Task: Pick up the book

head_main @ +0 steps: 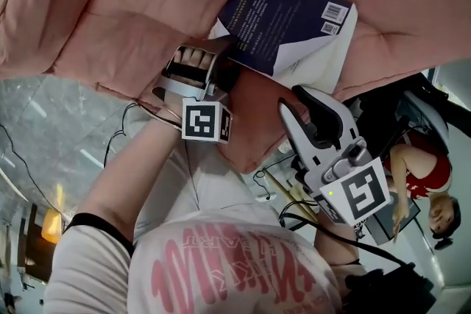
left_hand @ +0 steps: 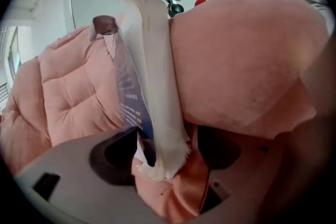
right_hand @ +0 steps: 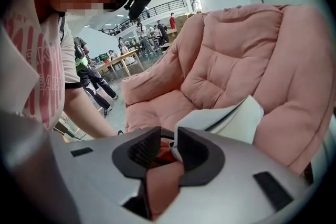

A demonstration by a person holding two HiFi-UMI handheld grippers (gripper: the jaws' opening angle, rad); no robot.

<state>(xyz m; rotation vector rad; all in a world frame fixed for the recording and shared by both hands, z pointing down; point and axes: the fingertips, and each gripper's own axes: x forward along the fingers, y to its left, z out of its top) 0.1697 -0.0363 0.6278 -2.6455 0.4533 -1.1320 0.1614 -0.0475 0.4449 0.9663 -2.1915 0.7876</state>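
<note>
Black rubber pads [left_hand: 113, 157] of the left gripper [left_hand: 164, 150] stand wide apart. A corner of the book [head_main: 283, 15] reaches in between them. Its dark blue cover runs close by one pad, and its white page block hangs in the middle of the gap above a rumpled fold of pink fabric. Neither pad presses on it. The right gripper [right_hand: 169, 149] has its jaws drawn to a narrow slit. A white page corner lies against the inner face of one pad, pink fabric fills the rest of the slit, and the pads look closed on that corner. From there the white sheet rises away behind the jaw. The book lies cover up on the pink quilted chair [head_main: 110, 4], a barcode at its far corner and white pages splayed out beneath the blue cover. In the head view the left gripper sits at the book's near left corner and the right gripper at its near edge, where the pages fan out. A hand [head_main: 193, 56] wraps the left gripper's handle just above its marker cube [head_main: 204, 121]. The right gripper's cube [head_main: 360, 193] sits lower, beside the person's white shirt [head_main: 235, 268] with pink lettering. Grey floor [head_main: 44, 114] with thin cables lies left of the chair.
</note>
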